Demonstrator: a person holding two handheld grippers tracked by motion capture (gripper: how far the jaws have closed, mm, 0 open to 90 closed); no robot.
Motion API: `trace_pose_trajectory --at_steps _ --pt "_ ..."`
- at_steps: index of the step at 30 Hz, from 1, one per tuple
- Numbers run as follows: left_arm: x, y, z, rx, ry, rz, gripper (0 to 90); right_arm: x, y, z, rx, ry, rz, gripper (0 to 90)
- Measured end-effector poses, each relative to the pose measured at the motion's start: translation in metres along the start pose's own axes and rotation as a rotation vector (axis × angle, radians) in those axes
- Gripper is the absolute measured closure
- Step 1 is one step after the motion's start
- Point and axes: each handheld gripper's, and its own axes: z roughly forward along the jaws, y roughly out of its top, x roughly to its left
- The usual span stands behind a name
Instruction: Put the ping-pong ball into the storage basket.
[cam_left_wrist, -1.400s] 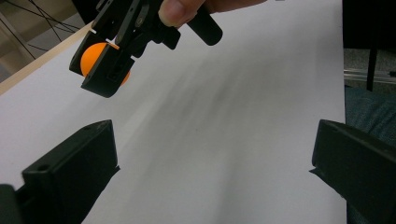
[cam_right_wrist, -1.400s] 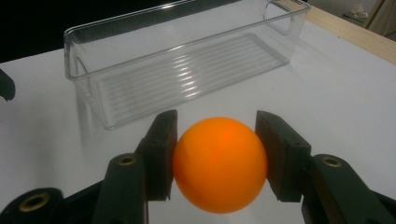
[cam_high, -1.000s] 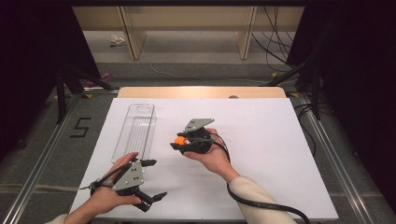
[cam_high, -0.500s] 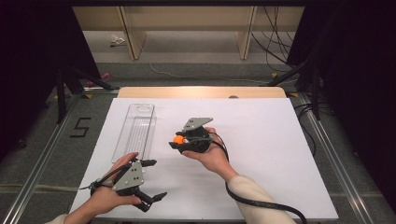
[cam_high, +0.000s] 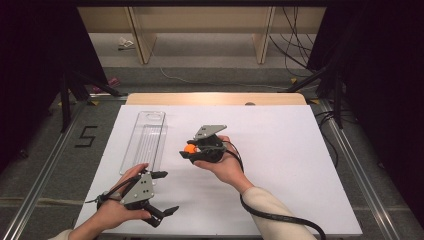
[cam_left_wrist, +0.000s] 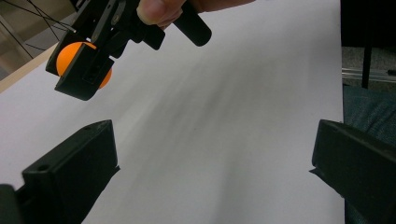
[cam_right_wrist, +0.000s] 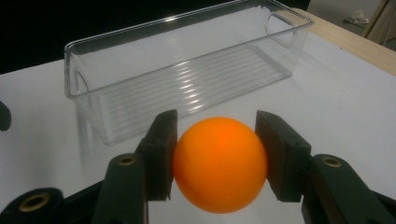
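An orange ball (cam_right_wrist: 219, 163) sits clamped between the two black jaws of my right gripper (cam_high: 189, 149), which hangs above the middle of the white table sheet (cam_high: 280, 150) and points left toward a clear plastic bin (cam_high: 146, 140). The ball (cam_high: 190, 148) also shows in the left gripper view (cam_left_wrist: 79, 58), up at the left. The bin (cam_right_wrist: 187, 79) is long, ribbed on its floor and has nothing in it. My left gripper (cam_high: 164, 192) rests low at the front left of the sheet, jaws wide apart with nothing between them.
The sheet covers a wooden table (cam_high: 215, 98) whose far edge shows beyond it. A black cable (cam_high: 280, 217) trails from the right gripper along the sleeve. Dark floor, metal rails (cam_high: 45, 175) and shelf legs (cam_high: 140, 40) surround the table.
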Motion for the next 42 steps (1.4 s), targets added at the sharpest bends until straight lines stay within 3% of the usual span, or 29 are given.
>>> trace_pose_trajectory --at_steps 42 --pt "0.000 0.000 0.000 0.002 -0.006 0.001 0.0 0.001 0.008 0.012 -0.001 0.006 0.000 51.4"
